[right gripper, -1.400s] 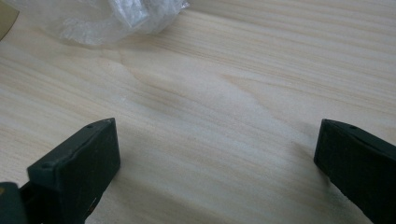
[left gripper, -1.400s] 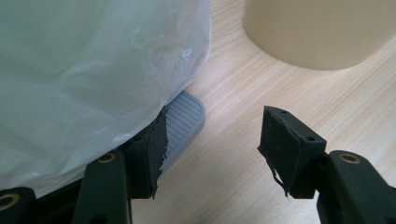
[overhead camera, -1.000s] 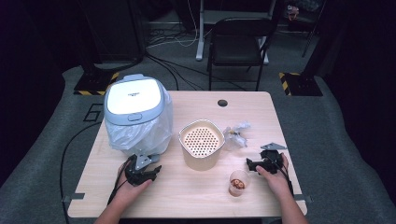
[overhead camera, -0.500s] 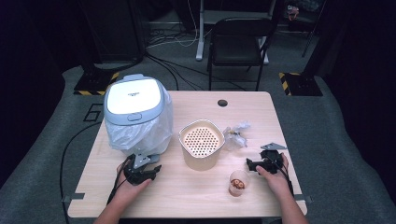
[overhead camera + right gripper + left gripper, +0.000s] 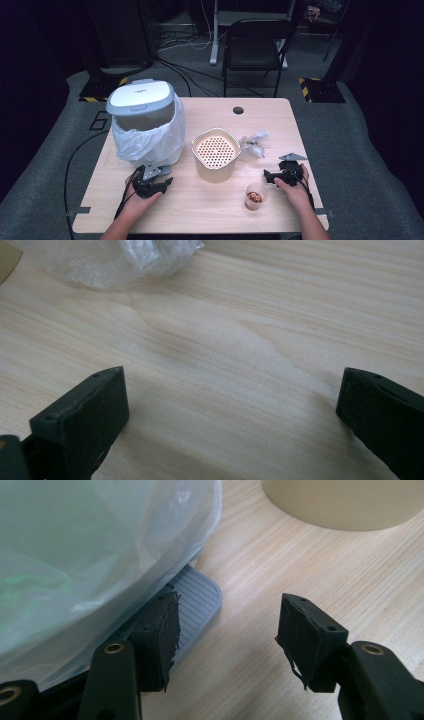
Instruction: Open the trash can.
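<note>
Resting beside left tongs (image 5: 225,630), bin pedal (image 5: 197,597)

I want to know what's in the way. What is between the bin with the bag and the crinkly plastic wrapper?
In the high view, the beige perforated container stands on the table between the bagged bin and the crumpled wrapper.
</note>
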`<state>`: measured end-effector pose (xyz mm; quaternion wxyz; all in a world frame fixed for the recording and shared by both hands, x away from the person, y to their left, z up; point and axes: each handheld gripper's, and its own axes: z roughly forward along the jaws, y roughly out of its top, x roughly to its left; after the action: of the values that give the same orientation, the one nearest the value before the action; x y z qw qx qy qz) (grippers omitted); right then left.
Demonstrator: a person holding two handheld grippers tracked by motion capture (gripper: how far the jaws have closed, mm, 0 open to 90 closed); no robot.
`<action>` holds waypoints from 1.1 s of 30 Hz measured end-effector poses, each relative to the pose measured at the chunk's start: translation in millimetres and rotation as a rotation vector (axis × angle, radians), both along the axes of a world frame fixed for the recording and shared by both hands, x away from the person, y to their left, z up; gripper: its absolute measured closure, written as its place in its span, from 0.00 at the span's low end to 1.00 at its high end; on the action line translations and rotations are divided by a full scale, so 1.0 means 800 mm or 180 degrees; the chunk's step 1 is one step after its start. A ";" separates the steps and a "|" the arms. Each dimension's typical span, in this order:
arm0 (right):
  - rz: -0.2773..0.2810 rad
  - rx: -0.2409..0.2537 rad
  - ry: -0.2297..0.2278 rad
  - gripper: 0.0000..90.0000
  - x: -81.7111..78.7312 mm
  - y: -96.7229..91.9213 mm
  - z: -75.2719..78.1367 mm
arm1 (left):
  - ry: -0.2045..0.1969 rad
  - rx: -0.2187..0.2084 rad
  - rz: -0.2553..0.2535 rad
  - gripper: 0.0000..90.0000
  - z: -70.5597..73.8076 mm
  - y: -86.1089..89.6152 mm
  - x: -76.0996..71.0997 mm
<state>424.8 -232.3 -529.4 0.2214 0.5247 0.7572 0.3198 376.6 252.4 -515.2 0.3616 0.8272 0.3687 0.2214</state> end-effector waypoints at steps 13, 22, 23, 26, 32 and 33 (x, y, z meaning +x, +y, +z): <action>0.0021 0.0007 0.0004 0.00 0.000 0.000 0.000 | -0.0008 -0.0009 0.0005 0.47 -0.007 -0.001 0.000; 0.0015 0.0026 -0.0001 0.00 0.002 0.001 0.000 | -0.0025 0.0038 -0.0031 0.47 -0.006 0.001 0.001; 0.0015 0.0025 -0.0002 0.00 0.002 0.001 0.000 | -0.0017 0.0030 -0.0035 0.47 -0.006 0.002 0.001; 0.0017 0.0011 0.0019 0.00 0.003 0.001 0.001 | -0.0034 0.0026 -0.0018 0.47 -0.006 0.001 0.001; 0.0053 0.0030 0.0063 0.10 0.004 -0.002 0.009 | -0.0021 0.0037 -0.0033 0.47 -0.006 0.001 0.001; 0.0065 0.0099 0.0038 0.14 0.005 -0.004 0.019 | -0.0038 0.0034 -0.0028 0.47 -0.007 0.001 0.001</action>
<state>428.8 -235.2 -514.2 0.2055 0.5222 0.7588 0.3307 377.3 253.1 -520.4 0.3604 0.8294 0.3617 0.2268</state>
